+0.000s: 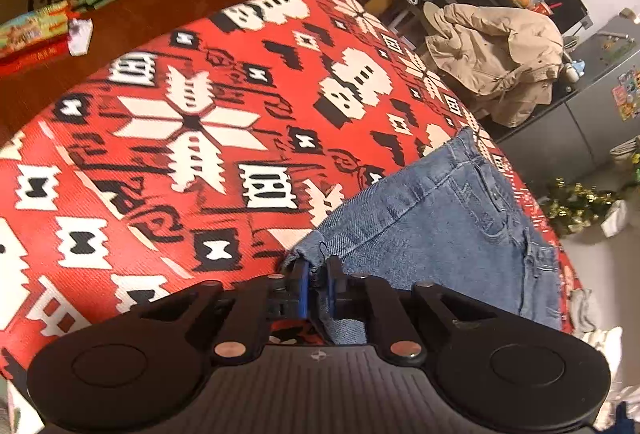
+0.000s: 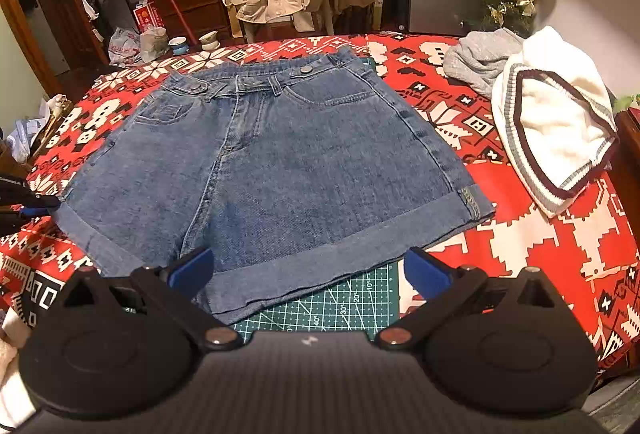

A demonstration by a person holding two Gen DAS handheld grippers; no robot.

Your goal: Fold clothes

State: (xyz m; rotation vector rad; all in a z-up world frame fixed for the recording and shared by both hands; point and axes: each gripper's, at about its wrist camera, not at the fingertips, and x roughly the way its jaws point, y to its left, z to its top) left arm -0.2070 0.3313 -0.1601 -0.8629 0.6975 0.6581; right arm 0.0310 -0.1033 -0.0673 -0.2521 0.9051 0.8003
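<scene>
Denim shorts (image 2: 264,162): spread flat, front up, on the red patterned cloth (image 2: 520,242), waistband toward 12 o'clock, cuffed hems toward 6 o'clock over a green cutting mat (image 2: 340,306).
Left gripper (image 1: 316,274): jaws pinched on the shorts' cuff corner.
Right gripper (image 2: 306,270): jaws spread wide, empty, at the hem.
White sweater (image 2: 556,126), grey garment (image 2: 476,58): at 2 o'clock.

Blue denim is seen in the shorts (image 2: 280,162). A red, white and black geometric pattern is shown on the cloth (image 1: 180,122). A green, white-lined grid marks the mat (image 2: 340,306). The sweater (image 2: 556,122) is white, trimmed in grey and maroon.
</scene>
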